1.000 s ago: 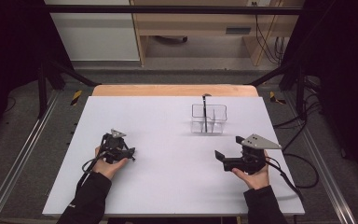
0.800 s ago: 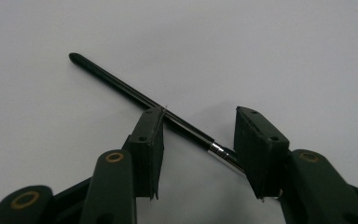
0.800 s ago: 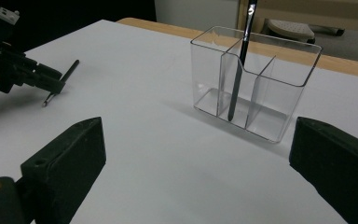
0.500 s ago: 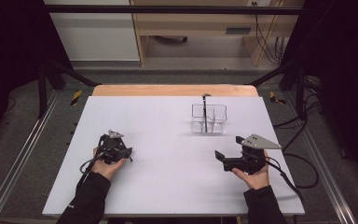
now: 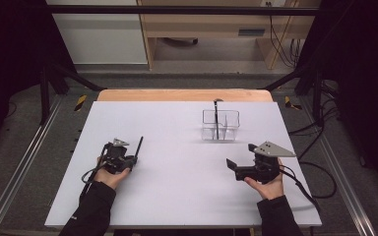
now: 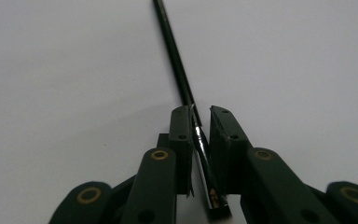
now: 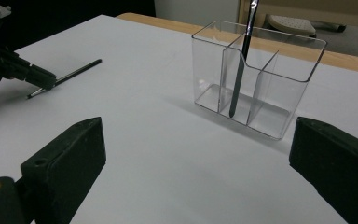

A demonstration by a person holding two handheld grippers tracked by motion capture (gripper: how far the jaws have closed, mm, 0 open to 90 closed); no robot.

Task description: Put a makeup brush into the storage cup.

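Observation:
A thin black brush (image 5: 139, 145) (image 6: 177, 60) (image 7: 74, 72) lies on the white table (image 5: 177, 196), pointing away from my left gripper (image 5: 130, 160) (image 6: 200, 112). Its jaws have just been closing and now pinch the brush's shiny near end between the pads. A second black brush (image 5: 216, 118) (image 7: 240, 70) stands upright in the middle section of a clear three-part holder (image 5: 229, 129) (image 7: 209, 70). My right gripper (image 5: 241, 156) (image 7: 198, 126) hovers in front of the holder, open wide, with nothing between its jaws.
The table's wooden far edge (image 5: 182, 95) lies behind the holder. Cables (image 5: 315, 189) trail off the right side. A metal frame rail (image 5: 19, 172) runs along the left of the table.
The left gripper's jaws have closed in on the brush. Both hands have stayed where they were, and the right gripper is unchanged.

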